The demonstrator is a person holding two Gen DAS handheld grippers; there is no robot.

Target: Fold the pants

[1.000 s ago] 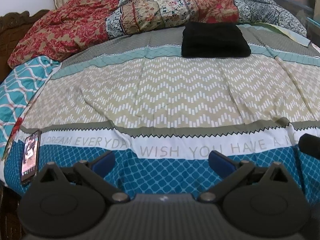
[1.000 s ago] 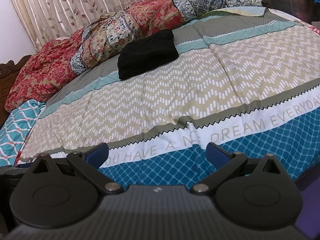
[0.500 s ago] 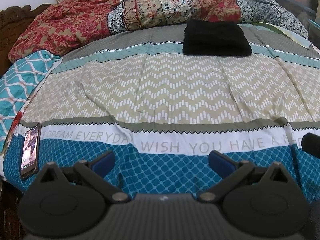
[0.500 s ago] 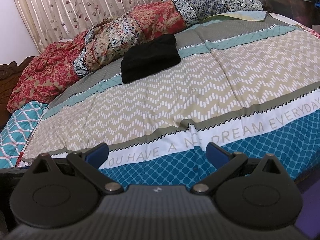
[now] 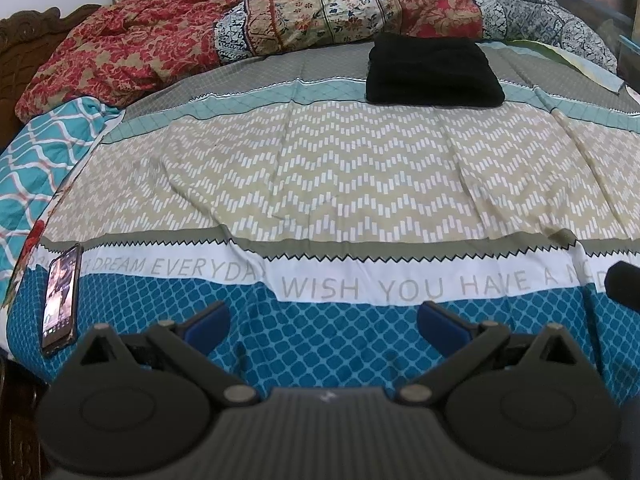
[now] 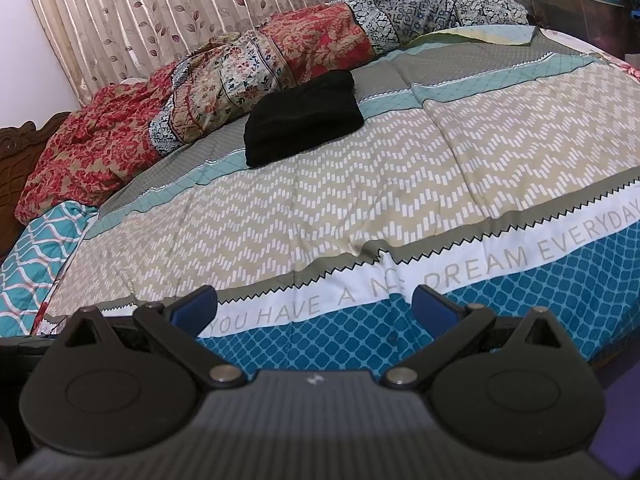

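Note:
The black pants (image 5: 434, 70) lie folded in a compact stack at the far side of the bed, in front of the quilt; they also show in the right wrist view (image 6: 302, 118). My left gripper (image 5: 322, 318) is open and empty, low over the bed's near blue edge, far from the pants. My right gripper (image 6: 314, 306) is open and empty over the same near edge.
A patterned bedspread (image 5: 360, 184) covers the bed. A bunched floral quilt (image 5: 280, 20) lies along the far side. A phone (image 5: 60, 300) lies at the near left corner. A wooden headboard (image 5: 24, 32) is at the left, curtains (image 6: 160, 12) behind.
Both grippers have drawn slightly back and tilted, so the pants sit a little lower in each view. Both jaws stay open and the pants have not moved.

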